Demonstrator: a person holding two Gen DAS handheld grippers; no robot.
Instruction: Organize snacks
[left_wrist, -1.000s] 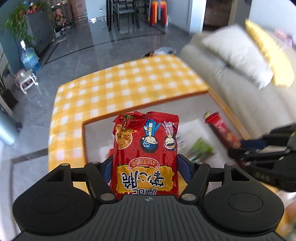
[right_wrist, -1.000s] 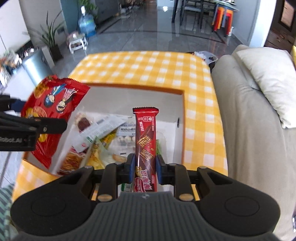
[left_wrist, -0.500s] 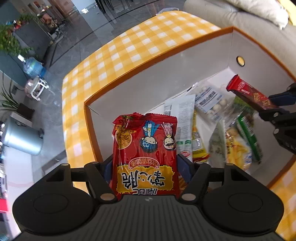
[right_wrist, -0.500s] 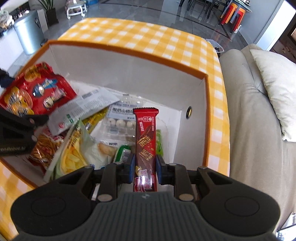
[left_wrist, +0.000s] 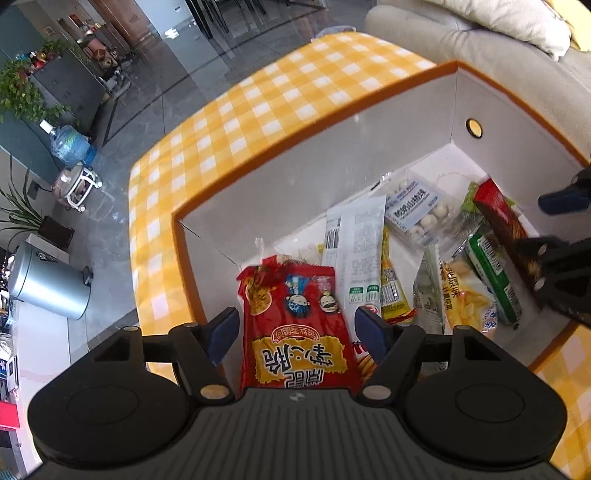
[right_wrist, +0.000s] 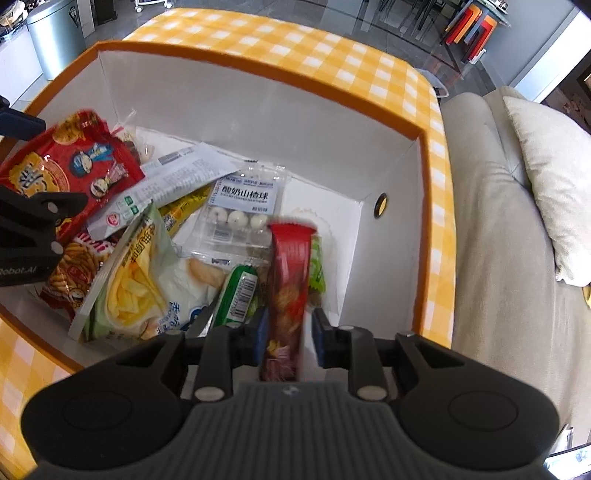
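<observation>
My left gripper (left_wrist: 297, 330) is open inside the orange-rimmed white box (left_wrist: 332, 147); the red snack bag (left_wrist: 295, 325) lies between its spread jaws, free of the pads. It also shows in the right wrist view (right_wrist: 66, 162). My right gripper (right_wrist: 288, 334) is open; the dark red wafer bar (right_wrist: 290, 280) sits blurred between its jaws, free of the pads, over the box's right side. It shows in the left wrist view too (left_wrist: 498, 218). Several snack packs fill the box floor: a clear ball-candy tray (right_wrist: 242, 210), a chip bag (right_wrist: 144, 288), a white sachet (right_wrist: 173, 181).
The box stands on a yellow checked table (right_wrist: 314, 55). A beige sofa (right_wrist: 498, 240) with a white cushion (right_wrist: 550, 177) runs along the right. A metal bin (left_wrist: 48, 284) and a water jug (left_wrist: 70, 146) stand on the floor at the left.
Both grippers have dropped lower into the box and opened, letting go of the red bag and the wafer bar, which is falling.
</observation>
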